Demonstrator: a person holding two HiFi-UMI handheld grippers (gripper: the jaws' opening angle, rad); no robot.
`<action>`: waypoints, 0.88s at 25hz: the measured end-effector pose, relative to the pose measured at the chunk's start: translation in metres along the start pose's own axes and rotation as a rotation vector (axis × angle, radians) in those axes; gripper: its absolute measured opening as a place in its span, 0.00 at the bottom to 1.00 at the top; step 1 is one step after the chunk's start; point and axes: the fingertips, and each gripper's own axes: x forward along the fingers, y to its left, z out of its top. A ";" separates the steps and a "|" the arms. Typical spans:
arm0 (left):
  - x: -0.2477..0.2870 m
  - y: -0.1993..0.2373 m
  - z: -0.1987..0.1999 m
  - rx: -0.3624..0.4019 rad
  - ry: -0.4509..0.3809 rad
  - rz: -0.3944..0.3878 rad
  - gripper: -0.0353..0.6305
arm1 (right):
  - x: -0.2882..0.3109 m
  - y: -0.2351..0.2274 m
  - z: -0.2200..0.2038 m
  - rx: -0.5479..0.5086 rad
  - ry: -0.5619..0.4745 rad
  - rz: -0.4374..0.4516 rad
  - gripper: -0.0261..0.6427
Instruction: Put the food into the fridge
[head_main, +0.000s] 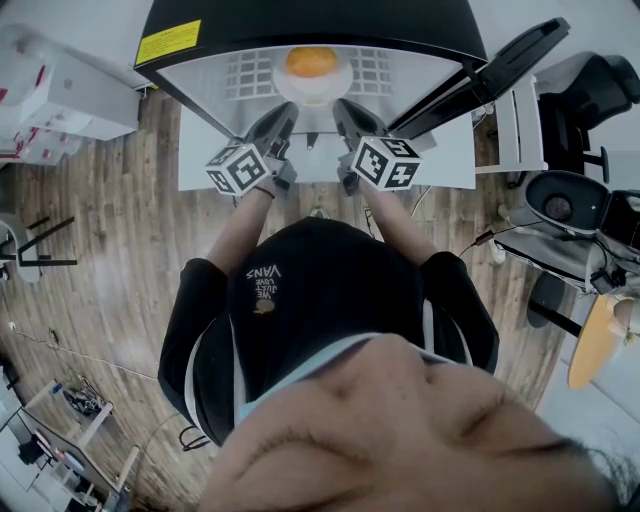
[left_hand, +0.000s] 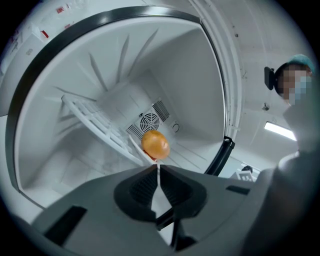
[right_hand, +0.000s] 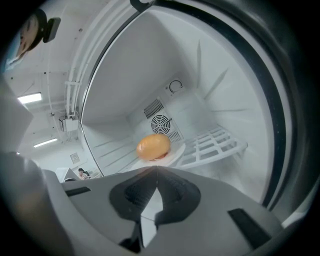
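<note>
- We see bright, even light inside the white fridge (right_hand: 150, 65); shadows there stay soft.
- We catch ceiling strip lights (right_hand: 29, 98) glaring left of the fridge.
- Both gripper views bend strongly and darken around the fridge towards the corners.

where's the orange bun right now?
Head view, top centre: the orange bun sits on a white plate inside the open fridge, beside the wire shelf and in front of the rear fan vent.
</note>
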 end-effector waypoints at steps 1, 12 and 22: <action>0.000 0.001 0.000 -0.001 0.000 0.001 0.08 | 0.001 0.000 0.000 0.000 0.000 0.000 0.06; 0.007 0.005 0.006 -0.001 -0.005 0.002 0.08 | 0.011 -0.002 0.005 -0.003 -0.004 -0.003 0.06; 0.010 0.010 0.009 -0.001 -0.007 0.006 0.08 | 0.017 -0.004 0.007 -0.010 -0.005 -0.007 0.06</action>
